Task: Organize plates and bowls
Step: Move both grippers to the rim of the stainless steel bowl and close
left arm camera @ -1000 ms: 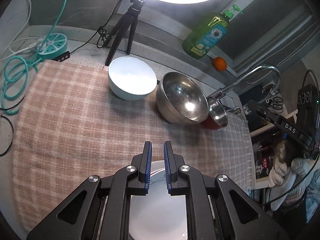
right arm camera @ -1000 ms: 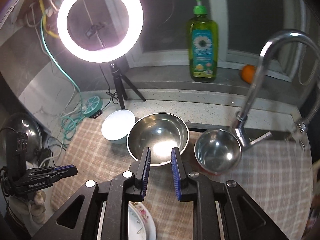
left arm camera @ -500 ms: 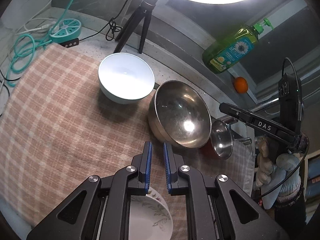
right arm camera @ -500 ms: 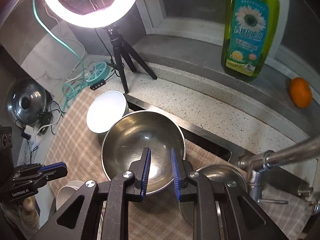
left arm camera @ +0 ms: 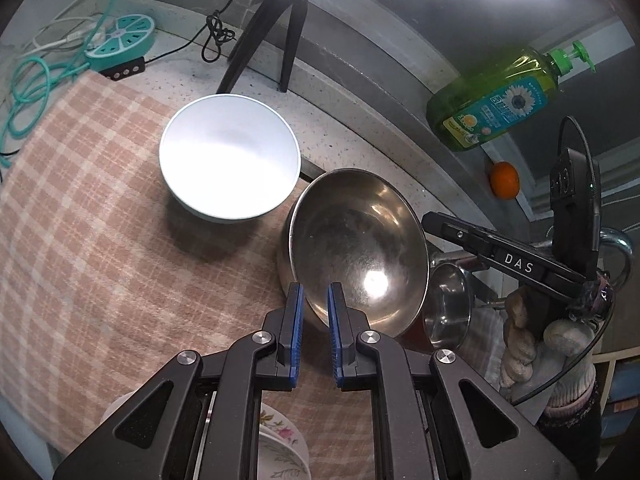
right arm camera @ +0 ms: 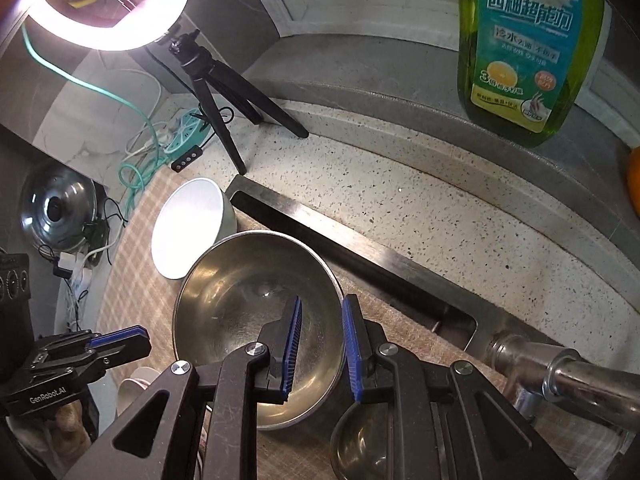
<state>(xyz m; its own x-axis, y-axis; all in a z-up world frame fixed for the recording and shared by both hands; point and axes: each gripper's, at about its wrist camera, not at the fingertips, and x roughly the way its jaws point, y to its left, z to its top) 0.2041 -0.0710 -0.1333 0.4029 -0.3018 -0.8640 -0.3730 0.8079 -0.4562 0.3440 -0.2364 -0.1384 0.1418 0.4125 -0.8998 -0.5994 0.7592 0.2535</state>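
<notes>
A large steel bowl (left arm camera: 356, 248) stands on the checked cloth (left arm camera: 88, 248), with a white bowl (left arm camera: 228, 164) to its left and a small steel bowl (left arm camera: 448, 304) to its right. My left gripper (left arm camera: 314, 300) is open with a narrow gap, its fingertips straddling the large bowl's near rim. My right gripper (right arm camera: 320, 320) is open, its left finger over the inside of the large steel bowl (right arm camera: 240, 312), its right finger outside the rim. The white bowl (right arm camera: 188, 228) and small steel bowl (right arm camera: 360, 440) show there too. A floral plate (left arm camera: 280, 456) lies under my left gripper.
A ring light tripod (left arm camera: 272, 28), a green soap bottle (left arm camera: 492, 104) and an orange (left arm camera: 505, 179) stand on the ledge behind. A teal power strip with cables (left arm camera: 120, 40) lies at the back left. The faucet (right arm camera: 560, 368) is at the right. A pot lid (right arm camera: 56, 208) hangs at left.
Both grippers have moved forward and down to the large steel bowl. The right gripper's jaws have widened and now straddle its rim.
</notes>
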